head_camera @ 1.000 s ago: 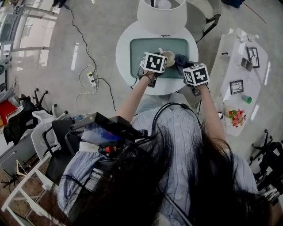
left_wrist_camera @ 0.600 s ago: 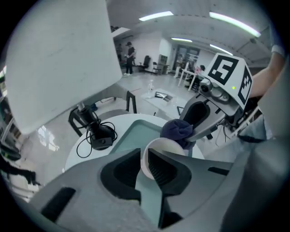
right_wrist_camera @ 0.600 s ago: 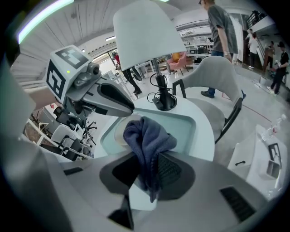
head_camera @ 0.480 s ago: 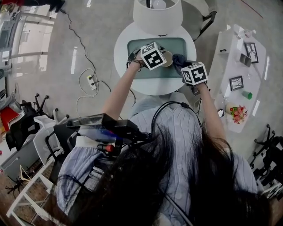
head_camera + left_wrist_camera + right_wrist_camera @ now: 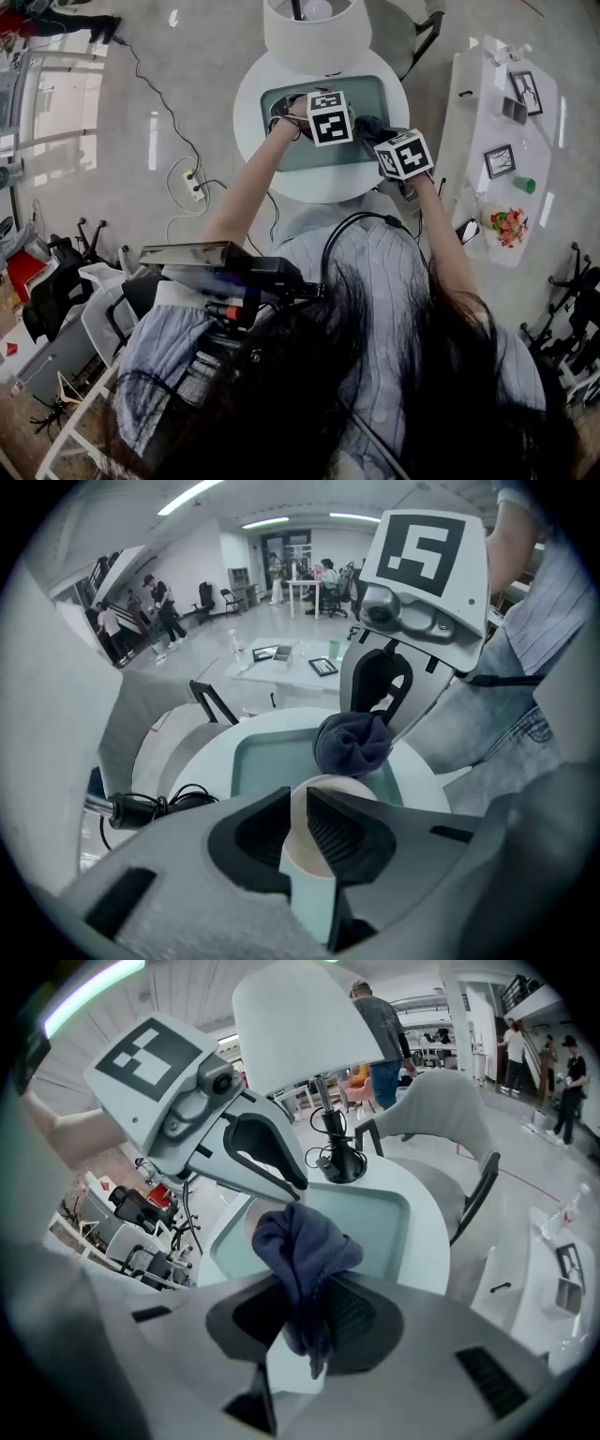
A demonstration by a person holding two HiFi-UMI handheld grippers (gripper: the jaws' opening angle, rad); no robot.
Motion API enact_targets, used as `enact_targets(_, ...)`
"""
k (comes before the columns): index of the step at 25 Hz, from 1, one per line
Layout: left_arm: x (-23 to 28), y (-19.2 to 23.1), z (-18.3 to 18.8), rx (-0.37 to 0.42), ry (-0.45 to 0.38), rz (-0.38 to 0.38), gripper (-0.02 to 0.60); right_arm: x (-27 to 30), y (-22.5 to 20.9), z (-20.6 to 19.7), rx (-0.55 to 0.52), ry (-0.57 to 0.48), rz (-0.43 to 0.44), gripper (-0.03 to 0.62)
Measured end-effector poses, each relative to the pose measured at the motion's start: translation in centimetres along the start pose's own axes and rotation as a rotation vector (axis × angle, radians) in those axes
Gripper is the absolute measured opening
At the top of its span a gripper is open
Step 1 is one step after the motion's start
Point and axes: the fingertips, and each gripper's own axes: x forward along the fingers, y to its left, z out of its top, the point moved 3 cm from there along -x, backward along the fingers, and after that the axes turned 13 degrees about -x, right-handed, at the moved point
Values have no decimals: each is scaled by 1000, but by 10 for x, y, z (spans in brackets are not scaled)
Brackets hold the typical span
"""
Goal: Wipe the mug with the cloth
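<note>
A cream mug (image 5: 330, 794) hangs over the green tray (image 5: 258, 761). My left gripper (image 5: 295, 832) is shut on the mug's wall at the rim. A dark blue cloth (image 5: 302, 1246) is bunched in my right gripper (image 5: 309, 1312), which is shut on it. In the left gripper view the cloth (image 5: 354, 744) rests against the far side of the mug's rim. In the head view both marker cubes sit over the tray (image 5: 370, 94), the cloth (image 5: 367, 126) lies between them, and the left gripper (image 5: 330, 118) hides the mug.
The tray lies on a round white table (image 5: 253, 108) under a white lamp shade (image 5: 314, 33). The lamp's black base (image 5: 342, 1162) stands at the tray's far edge. A chair (image 5: 441, 1119) stands behind, and a side table (image 5: 506, 112) with picture frames at the right.
My left gripper has carried the mug farther over the tray and turned, so its cube now covers the mug in the head view. The right gripper and the cloth stay close beside it.
</note>
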Motion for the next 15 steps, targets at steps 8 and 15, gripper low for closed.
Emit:
enact_targets(8, -4, 7, 7, 155, 51, 73, 38, 5, 7, -4, 13, 6, 4, 98)
enact_targets(15, 4, 0, 7, 298, 148, -39, 38, 4, 6, -3, 21, 3, -1, 98)
